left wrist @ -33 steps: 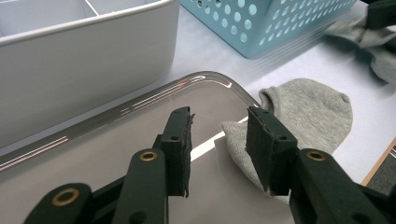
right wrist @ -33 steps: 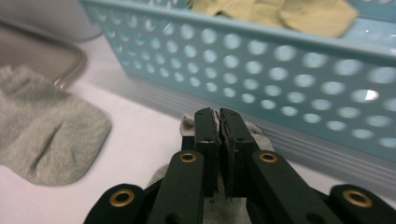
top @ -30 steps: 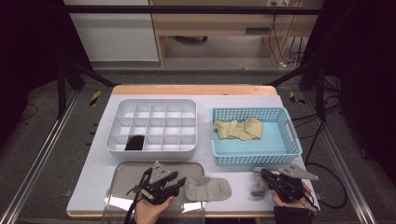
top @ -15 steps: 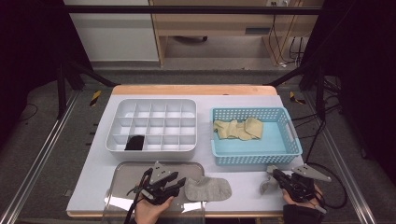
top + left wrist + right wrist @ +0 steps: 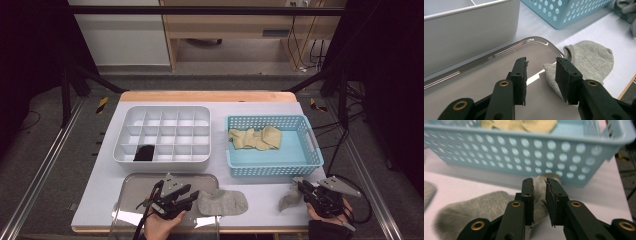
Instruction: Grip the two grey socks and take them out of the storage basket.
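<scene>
1. White plastic makes up the divided organiser box at the left of the table; one dark bundle sits in a front-row compartment, second from its left, and the other cells that can be seen hold nothing.
2. Just in front of that box lies a clear tray, its near edge at the table's front edge. The left gripper hovers over the tray with its jaws spread and nothing between them; in the left gripper view its pads stand apart above the bare tray floor.
3. A flat grey sock lies just past the left gripper's tips, one end over the tray's right rim and the rest on the table. The tray's raised rim stands between the gripper and most of the sock.
4. A light blue perforated basket stands right of the organiser, apart from it. It holds yellowish beige socks heaped toward its back left.
5. A second, crumpled grey sock rests on the table in front of the basket's right half, near its front wall. The right gripper sits at this sock; its jaws have just been opening and stand slightly parted, with a fold of the sock between them, and whether the pads press on it I cannot tell.
</scene>
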A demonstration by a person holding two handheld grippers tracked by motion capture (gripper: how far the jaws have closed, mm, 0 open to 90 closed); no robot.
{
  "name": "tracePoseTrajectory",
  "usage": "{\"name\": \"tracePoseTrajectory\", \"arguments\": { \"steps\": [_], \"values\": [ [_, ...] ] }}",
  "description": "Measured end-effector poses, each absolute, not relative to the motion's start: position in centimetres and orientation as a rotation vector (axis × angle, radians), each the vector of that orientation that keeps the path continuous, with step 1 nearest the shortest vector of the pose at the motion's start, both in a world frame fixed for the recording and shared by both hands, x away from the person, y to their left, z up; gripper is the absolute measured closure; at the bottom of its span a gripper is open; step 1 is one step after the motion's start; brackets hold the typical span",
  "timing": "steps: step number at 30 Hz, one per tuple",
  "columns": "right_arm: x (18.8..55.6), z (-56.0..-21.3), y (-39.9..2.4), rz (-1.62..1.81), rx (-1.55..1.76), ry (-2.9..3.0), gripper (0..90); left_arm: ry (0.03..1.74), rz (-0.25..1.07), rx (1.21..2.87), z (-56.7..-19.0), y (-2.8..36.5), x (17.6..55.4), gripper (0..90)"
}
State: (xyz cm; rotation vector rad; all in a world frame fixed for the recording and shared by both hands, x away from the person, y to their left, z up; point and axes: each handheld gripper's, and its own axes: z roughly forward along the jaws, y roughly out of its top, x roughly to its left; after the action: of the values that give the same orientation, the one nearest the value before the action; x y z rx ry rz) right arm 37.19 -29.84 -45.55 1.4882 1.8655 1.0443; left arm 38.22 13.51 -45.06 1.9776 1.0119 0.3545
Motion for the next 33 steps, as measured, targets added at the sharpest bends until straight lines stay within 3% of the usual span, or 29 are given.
{"name": "tracePoseTrajectory", "arguments": {
  "steps": [6, 11, 15, 18, 23, 33],
  "values": [
    [36.8, -44.1, -27.9, 1.100, 1.373, 1.925, 73.4, 1.010, 0.353, 1.979, -45.1, 13.4, 38.2, 59.8],
    [37.9, -45.6, -25.4, 1.120, 1.317, 2.062, 64.0, 1.008, 0.350, 1.981, -45.1, 13.4, 38.2, 59.8],
    [38.8, -47.2, -24.0, 1.071, 1.269, 2.134, 61.4, 1.008, 0.352, 1.978, -45.1, 13.5, 38.2, 59.8],
    [39.3, -48.0, -23.4, 1.025, 1.274, 2.170, 67.1, 1.008, 0.350, 1.977, -45.1, 13.4, 38.2, 60.0],
    [39.5, -48.1, -23.0, 0.998, 1.280, 2.205, 85.4, 1.010, 0.351, 1.970, -45.0, 13.5, 38.2, 60.3],
    [38.4, -46.0, -21.5, 1.265, 1.098, 2.244, 86.2, 1.004, 0.355, 1.964, -44.8, 13.6, 38.1, 60.7]
  ]
}}
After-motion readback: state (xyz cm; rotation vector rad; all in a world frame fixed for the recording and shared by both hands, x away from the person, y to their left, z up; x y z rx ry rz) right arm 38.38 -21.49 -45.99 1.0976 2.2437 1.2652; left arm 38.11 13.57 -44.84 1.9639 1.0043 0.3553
